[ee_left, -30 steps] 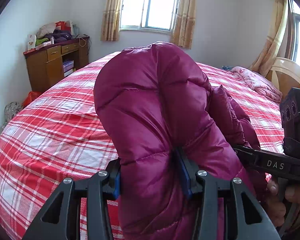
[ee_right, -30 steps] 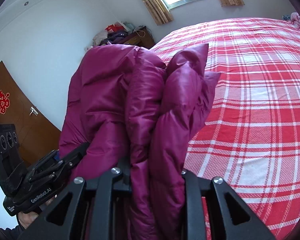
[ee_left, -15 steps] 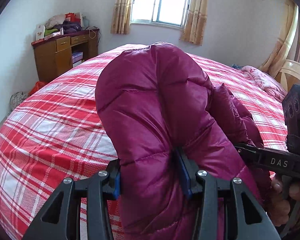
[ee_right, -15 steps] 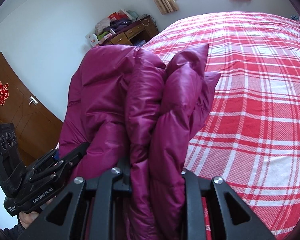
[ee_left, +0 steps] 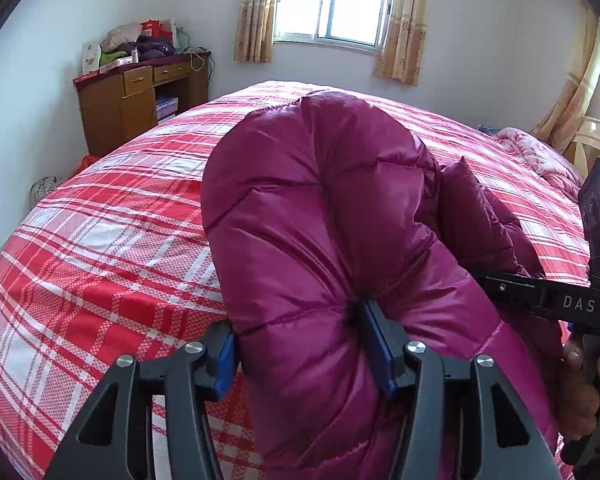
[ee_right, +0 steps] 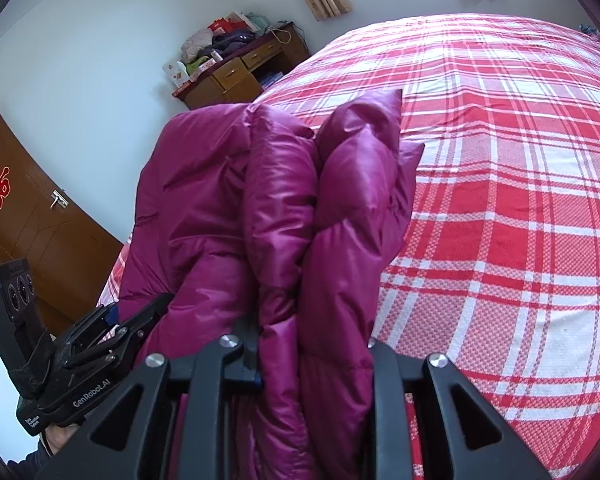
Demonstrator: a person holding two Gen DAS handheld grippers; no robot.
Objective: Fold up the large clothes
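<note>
Left wrist view: the left gripper [ee_left: 300, 344], black with blue pads, is clamped on a thick fold of the magenta down jacket [ee_left: 324, 216], its glossy quilted shell bulging in rounded puffs above the jaws. Right wrist view: the right gripper [ee_right: 314, 364] pinches another bunched, shiny fold of the same jacket [ee_right: 268, 216], held up over the red-and-white plaid bed sheet [ee_right: 500, 200]. Beyond stand a cluttered wooden desk [ee_left: 136, 96] and a curtained window [ee_left: 332, 4]
</note>
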